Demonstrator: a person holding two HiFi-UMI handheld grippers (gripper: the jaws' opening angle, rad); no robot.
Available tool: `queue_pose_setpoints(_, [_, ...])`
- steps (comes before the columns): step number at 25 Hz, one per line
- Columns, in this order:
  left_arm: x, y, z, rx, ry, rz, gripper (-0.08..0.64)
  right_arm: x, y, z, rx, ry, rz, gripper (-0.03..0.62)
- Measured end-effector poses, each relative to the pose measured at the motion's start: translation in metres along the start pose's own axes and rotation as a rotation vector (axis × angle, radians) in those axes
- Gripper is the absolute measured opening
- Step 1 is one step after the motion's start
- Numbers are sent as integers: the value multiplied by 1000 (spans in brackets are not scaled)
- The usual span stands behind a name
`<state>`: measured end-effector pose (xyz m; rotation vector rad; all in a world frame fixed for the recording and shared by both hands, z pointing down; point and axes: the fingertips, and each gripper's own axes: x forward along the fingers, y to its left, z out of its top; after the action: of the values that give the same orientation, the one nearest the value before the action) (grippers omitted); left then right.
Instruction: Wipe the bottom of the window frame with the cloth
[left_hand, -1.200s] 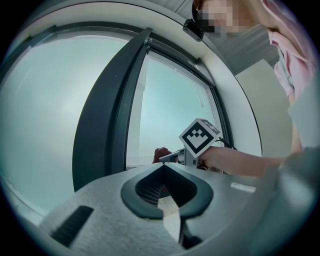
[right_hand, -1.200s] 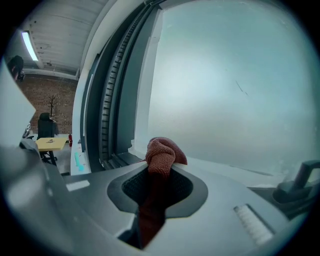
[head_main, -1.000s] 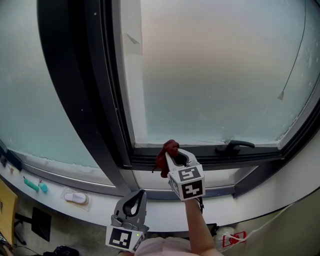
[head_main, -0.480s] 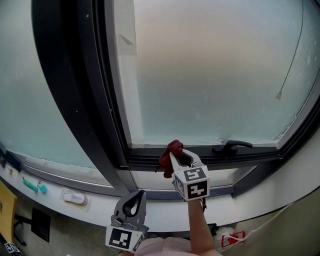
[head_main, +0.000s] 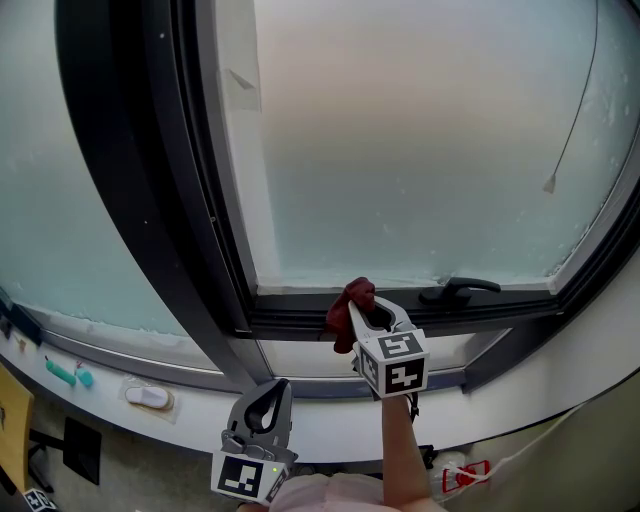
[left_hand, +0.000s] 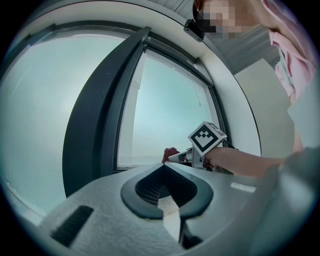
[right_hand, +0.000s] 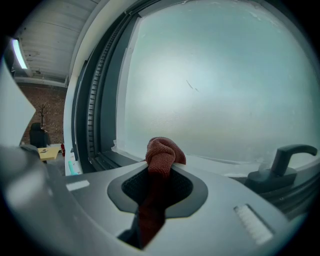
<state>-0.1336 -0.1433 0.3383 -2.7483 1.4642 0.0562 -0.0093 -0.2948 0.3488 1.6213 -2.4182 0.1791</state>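
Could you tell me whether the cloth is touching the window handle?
Apart: the head view shows a clear gap between the cloth and the handle.

Setting: indoor room, probably an office or workspace, judged by large frosted panes (head_main: 400, 150) in a dark window frame (head_main: 180, 200), lever handle (head_main: 460, 290), white sill (head_main: 330, 425), ceiling strip light (right_hand: 19, 54).

Head view steeply down; both gripper views face window frame (head_main: 300, 305) close; all share it.
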Motion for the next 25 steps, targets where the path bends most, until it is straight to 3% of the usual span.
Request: queue_pose_setpoints(25, [7, -20, 1, 10, 0, -23, -6, -27, -62, -9, 56, -19, -99, 74])
